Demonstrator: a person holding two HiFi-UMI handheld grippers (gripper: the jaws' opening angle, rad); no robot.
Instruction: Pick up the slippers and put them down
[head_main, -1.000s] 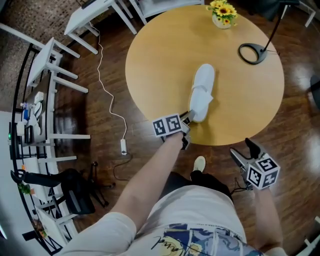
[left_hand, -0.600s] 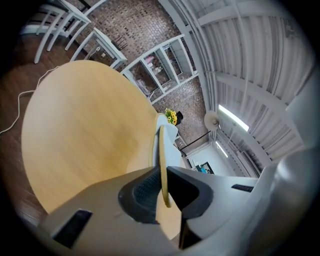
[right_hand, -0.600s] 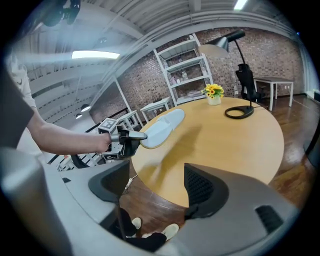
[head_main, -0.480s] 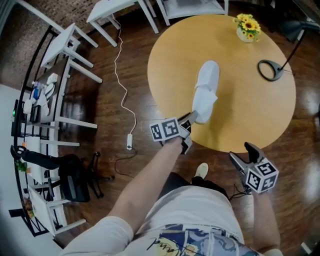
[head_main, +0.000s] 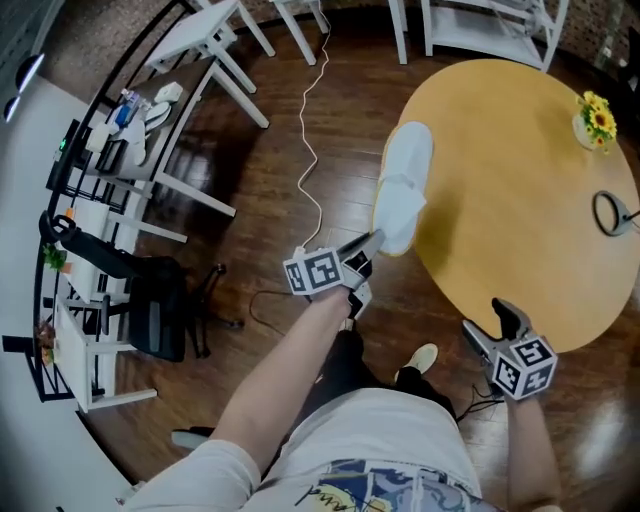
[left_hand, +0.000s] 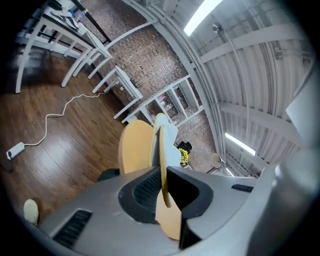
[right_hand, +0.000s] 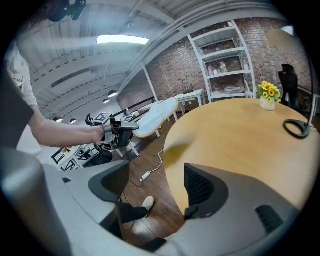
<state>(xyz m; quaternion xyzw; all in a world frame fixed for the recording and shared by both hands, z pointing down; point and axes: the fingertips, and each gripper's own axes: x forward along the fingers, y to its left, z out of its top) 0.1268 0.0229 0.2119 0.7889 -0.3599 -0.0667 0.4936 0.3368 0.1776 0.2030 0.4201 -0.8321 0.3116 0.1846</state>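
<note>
A white slipper (head_main: 403, 187) hangs in the air over the left edge of the round wooden table (head_main: 530, 200), partly above the floor. My left gripper (head_main: 366, 245) is shut on its heel end. In the left gripper view the slipper's tan sole (left_hand: 161, 150) stands on edge, pinched between the two dark pads. My right gripper (head_main: 497, 322) is lower right, near the table's front edge, open with nothing between its jaws. The right gripper view shows the left gripper (right_hand: 119, 131) carrying the slipper (right_hand: 156, 115) beside the table (right_hand: 240, 130).
A white cable with a plug (head_main: 311, 160) runs across the wooden floor. White tables and a cluttered rack (head_main: 110, 130) stand at the left, near a black chair (head_main: 150, 310). Yellow flowers (head_main: 597, 118) and a black lamp base (head_main: 612, 212) sit on the table. My shoe (head_main: 421, 358) is below.
The left gripper has lifted the slipper off the tabletop and carried it left to the table's edge. The right gripper has shifted along with it, still open.
</note>
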